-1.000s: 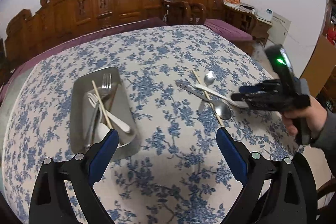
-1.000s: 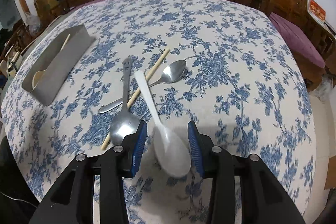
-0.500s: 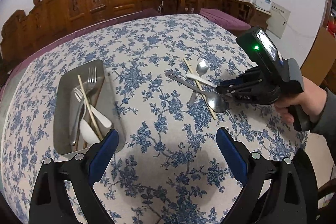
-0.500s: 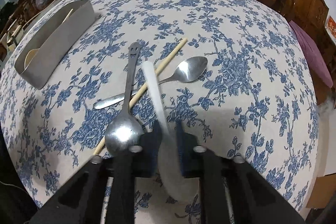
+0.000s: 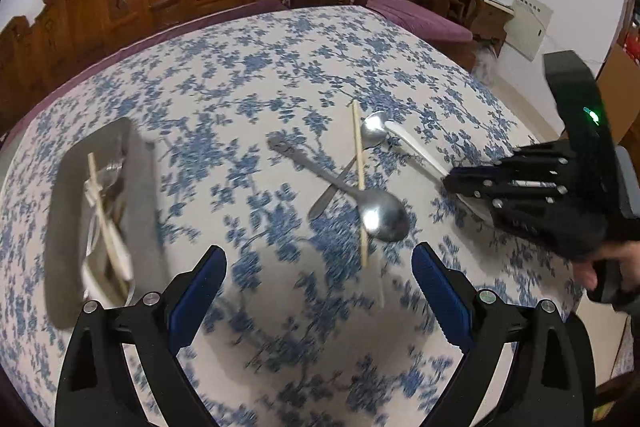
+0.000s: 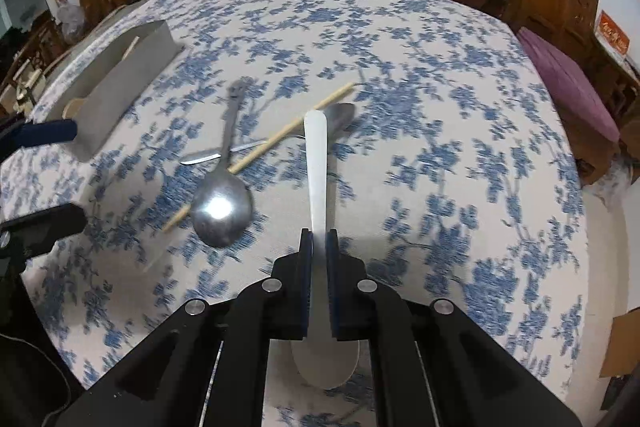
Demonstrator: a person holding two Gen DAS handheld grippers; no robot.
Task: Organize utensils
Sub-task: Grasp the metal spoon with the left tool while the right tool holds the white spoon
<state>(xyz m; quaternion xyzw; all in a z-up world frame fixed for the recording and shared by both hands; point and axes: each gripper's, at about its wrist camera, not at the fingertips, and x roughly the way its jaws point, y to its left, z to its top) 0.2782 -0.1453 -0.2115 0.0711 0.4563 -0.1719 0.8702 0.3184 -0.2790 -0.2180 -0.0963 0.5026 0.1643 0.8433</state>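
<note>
Our right gripper (image 6: 318, 243) has its jaws clamped tight on the white spoon (image 6: 316, 163), pinching the handle just above the bowl; the handle tip rests by the small steel spoon (image 6: 342, 115). Our left gripper (image 5: 319, 281) hangs wide open with nothing between its pads, tilted down over bare tablecloth (image 5: 280, 327). Open cloth lies ahead and to the right of the held spoon, up to the table's edge. Beside it the big steel spoon (image 6: 222, 207) crosses a chopstick (image 6: 280, 135). Well to the left, the metal tray (image 5: 68, 227) holds a chopstick, a fork and white pieces, blurred.
</note>
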